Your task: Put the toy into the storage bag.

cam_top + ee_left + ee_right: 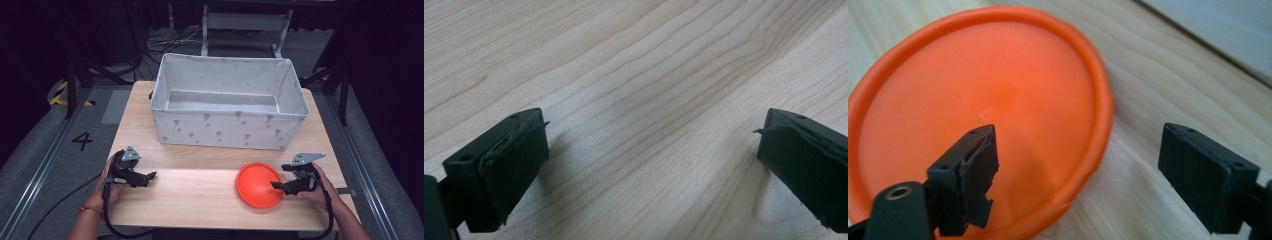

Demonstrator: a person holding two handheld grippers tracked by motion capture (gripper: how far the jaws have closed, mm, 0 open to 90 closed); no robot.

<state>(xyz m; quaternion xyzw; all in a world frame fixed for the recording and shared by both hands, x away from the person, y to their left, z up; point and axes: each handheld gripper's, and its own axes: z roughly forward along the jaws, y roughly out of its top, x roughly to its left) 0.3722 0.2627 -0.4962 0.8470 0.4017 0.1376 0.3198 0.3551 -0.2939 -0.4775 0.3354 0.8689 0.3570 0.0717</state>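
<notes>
Two grippers sit low over the wooden bench [200, 200], one in each of the person's hands. The left gripper [150, 176] hovers near the bench's left front part, its fingers [509, 165] spread wide with bare wood between them and nothing held. The right gripper [276, 185] reaches in from the right at an orange plate [257, 184] lying flat on the bench's right front part. Its fingers [973, 170] stand wide apart: one is over the plate's inside, the other outside the rim over the wood, so the rim lies between them, ungripped. Behind, a grey fabric bin [227, 131] stands open at the bench's far side.
</notes>
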